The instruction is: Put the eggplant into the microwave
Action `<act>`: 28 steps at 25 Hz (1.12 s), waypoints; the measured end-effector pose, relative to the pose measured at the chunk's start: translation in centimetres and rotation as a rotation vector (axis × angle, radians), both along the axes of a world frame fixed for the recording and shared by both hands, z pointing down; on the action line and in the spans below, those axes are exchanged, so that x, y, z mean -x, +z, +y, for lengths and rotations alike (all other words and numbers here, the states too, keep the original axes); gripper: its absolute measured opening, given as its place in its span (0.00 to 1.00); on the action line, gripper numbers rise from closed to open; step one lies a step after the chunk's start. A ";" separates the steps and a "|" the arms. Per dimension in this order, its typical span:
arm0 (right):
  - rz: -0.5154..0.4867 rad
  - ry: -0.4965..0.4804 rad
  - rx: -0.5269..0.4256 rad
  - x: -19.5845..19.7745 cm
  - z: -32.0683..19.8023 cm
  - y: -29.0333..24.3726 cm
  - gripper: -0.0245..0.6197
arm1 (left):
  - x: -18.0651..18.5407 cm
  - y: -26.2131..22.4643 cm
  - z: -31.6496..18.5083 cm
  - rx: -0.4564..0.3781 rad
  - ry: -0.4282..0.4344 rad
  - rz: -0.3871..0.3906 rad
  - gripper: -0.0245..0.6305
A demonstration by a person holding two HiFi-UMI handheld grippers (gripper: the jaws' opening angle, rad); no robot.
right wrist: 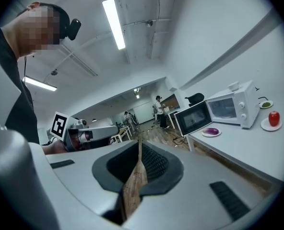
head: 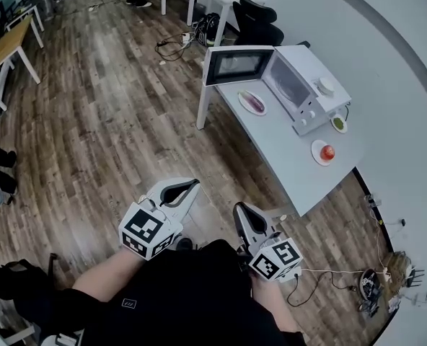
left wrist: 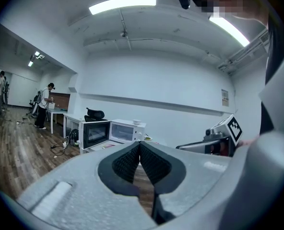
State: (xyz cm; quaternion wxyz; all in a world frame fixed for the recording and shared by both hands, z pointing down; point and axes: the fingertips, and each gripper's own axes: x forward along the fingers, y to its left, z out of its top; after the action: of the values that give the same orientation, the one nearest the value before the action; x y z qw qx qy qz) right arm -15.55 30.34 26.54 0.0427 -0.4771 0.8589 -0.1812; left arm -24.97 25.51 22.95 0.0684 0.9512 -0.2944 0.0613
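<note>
Purple eggplant [head: 254, 102] lies by the open microwave [head: 300, 85], handy for loading; left gripper [head: 191, 185] and right gripper [head: 239, 210], both pressed together empty, hang well apart from it.

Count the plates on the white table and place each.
3. The first plate holds the eggplant before the open microwave; the small plate of green food sits beside the microwave's knobs; the third plate, with a red fruit, lies nearest the table's front corner.

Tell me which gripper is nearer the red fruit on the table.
Right. The right gripper is short of the table, the red fruit ahead to its right; the left gripper is farther left.
</note>
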 end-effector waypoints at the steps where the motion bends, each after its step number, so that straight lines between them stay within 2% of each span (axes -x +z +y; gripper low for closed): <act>1: 0.000 0.004 0.005 -0.2 -0.7 0.1 0.07 | -0.1 0.1 -0.7 0.001 0.004 -0.004 0.05; 8: -0.013 0.018 0.018 -2.5 -5.8 1.2 0.07 | -2.1 1.0 -6.1 0.011 0.009 -0.020 0.05; 17: -0.008 -0.015 0.016 -6.1 -15.3 1.3 0.07 | -5.9 1.2 -14.9 0.007 -0.009 -0.034 0.05; 28: -0.004 -0.045 0.035 -12.0 -26.4 1.8 0.07 | -11.8 2.3 -26.4 0.026 -0.027 -0.060 0.05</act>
State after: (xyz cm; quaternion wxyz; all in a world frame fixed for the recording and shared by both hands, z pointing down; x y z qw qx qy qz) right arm -3.59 3.92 28.31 0.0321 -0.4582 0.8660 -0.1979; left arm -13.21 -0.89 25.29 0.0727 0.9440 -0.3084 0.0926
